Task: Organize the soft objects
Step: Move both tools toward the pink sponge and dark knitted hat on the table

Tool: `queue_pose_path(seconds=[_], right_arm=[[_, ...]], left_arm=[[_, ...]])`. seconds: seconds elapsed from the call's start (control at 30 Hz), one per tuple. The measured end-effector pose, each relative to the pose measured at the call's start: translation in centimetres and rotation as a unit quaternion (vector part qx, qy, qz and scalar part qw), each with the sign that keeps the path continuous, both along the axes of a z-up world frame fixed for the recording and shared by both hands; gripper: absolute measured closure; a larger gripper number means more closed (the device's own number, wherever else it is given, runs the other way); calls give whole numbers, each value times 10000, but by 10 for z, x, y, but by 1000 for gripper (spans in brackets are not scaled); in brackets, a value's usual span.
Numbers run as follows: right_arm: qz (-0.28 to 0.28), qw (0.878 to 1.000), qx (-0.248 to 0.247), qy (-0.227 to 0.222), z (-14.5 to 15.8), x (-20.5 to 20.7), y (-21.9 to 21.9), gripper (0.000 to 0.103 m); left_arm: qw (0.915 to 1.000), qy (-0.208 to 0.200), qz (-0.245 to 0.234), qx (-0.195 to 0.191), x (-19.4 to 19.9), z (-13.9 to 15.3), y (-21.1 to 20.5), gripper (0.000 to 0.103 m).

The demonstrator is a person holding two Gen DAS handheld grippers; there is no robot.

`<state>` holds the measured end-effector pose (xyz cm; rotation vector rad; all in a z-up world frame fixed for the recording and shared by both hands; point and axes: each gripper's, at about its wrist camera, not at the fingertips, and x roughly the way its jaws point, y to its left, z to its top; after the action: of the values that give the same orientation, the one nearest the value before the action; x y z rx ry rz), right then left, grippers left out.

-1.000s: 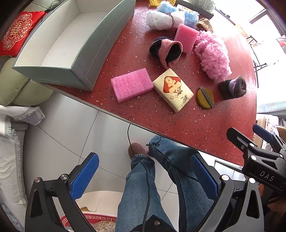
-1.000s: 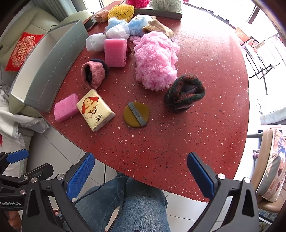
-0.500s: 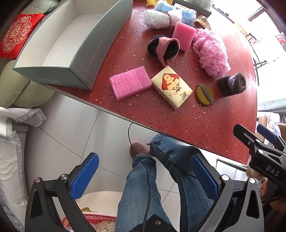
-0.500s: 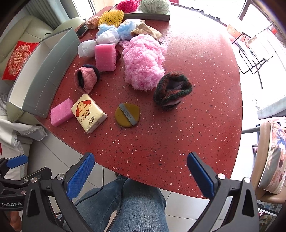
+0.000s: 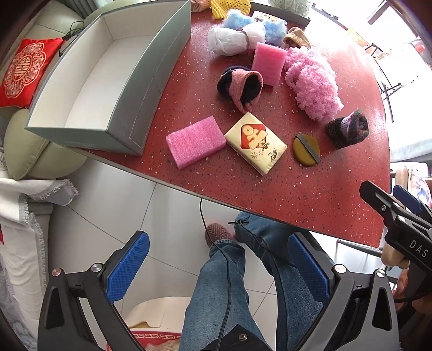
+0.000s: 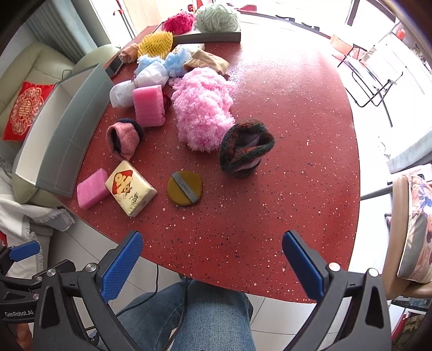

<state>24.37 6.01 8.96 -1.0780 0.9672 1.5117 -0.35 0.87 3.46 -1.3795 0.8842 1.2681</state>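
Soft things lie on a red speckled table (image 5: pixel 270 194): a pink sponge (image 5: pixel 195 141), a cream tissue pack (image 5: pixel 255 142), a brown powder puff (image 5: pixel 306 149), a pink-and-dark sock (image 5: pixel 241 86), a pink fluffy bundle (image 5: pixel 311 83), a dark knit sock (image 5: pixel 348 129), a second pink sponge (image 5: pixel 268 62). An empty grey box (image 5: pixel 108 81) stands at the left. They also show in the right wrist view: puff (image 6: pixel 185 188), tissue pack (image 6: pixel 129 187), box (image 6: pixel 67 129). My left gripper (image 5: pixel 218 268) is open and empty, off the table's near edge. My right gripper (image 6: pixel 213 263) is open and empty over the near edge.
White and blue soft balls (image 5: pixel 243 33), a yellow mesh (image 6: pixel 155 44) and yarn on a tray (image 6: pixel 216 23) lie at the far side. The person's jeans legs (image 5: pixel 229 283) are below. A sofa with a red cushion (image 5: pixel 23 67) is left; a chair (image 6: pixel 410 229) is right.
Both grippers have moved forward towards the table; the objects look nearer and larger in both views. Both stay open and empty. Nothing on the table has moved.
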Motion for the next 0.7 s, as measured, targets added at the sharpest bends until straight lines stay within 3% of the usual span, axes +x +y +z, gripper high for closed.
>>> queue_pose_path(seconds=[0.27,0.7], right_arm=[[-448,9988,145,110,16,20,8,0],[-636,9972,277,279,60,17,37,0]], left_arm=[[9982,511,-142,288,2,22,12,0],[9979,502,145,387,-32,63,27,0]])
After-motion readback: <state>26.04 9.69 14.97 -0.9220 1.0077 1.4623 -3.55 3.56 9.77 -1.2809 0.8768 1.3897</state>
